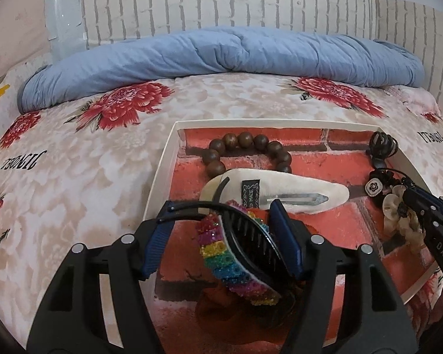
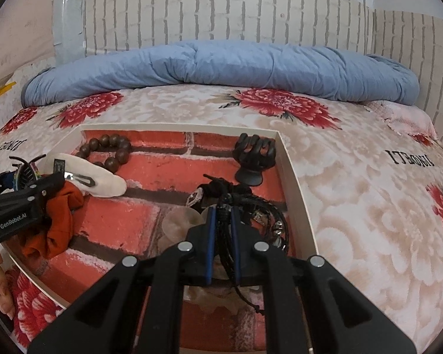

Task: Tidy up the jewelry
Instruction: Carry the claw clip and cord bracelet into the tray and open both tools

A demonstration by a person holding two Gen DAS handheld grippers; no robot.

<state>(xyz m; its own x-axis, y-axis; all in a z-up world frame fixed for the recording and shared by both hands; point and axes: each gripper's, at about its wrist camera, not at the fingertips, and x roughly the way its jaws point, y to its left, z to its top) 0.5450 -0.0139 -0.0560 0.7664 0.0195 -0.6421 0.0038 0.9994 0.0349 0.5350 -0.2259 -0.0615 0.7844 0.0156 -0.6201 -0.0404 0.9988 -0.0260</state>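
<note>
- Closest to the lens, at six o'clock in the left wrist view, the left gripper [image 1: 221, 227] is clamped across a rainbow-sequined hair clip [image 1: 236, 253] with a black toothed comb, held above the tray.
- Filling the far half of both views, a bed [image 1: 73, 177] with a cream cover printed with red flowers, and a rolled blue quilt [image 1: 221, 56] lying at twelve o'clock against a pale brick-pattern wall.
- On the cover sits a white-walled tray [image 2: 298, 194] lined with red brick-print paper.
- At six o'clock in the right wrist view, the right gripper [image 2: 221, 244] is clenched on a bundle of black cord bracelets [image 2: 260, 221] over the tray's right side.
- Inside the tray, a white plush snap clip [image 1: 283, 191] lies near the centre.
- An orange scrunchie [image 2: 59, 221] lies at nine o'clock.
- A wooden bead bracelet [image 1: 248, 150] lies at the far wall, touching the plush clip.
- A black claw clip [image 2: 254, 156] stands in the far right corner.
</note>
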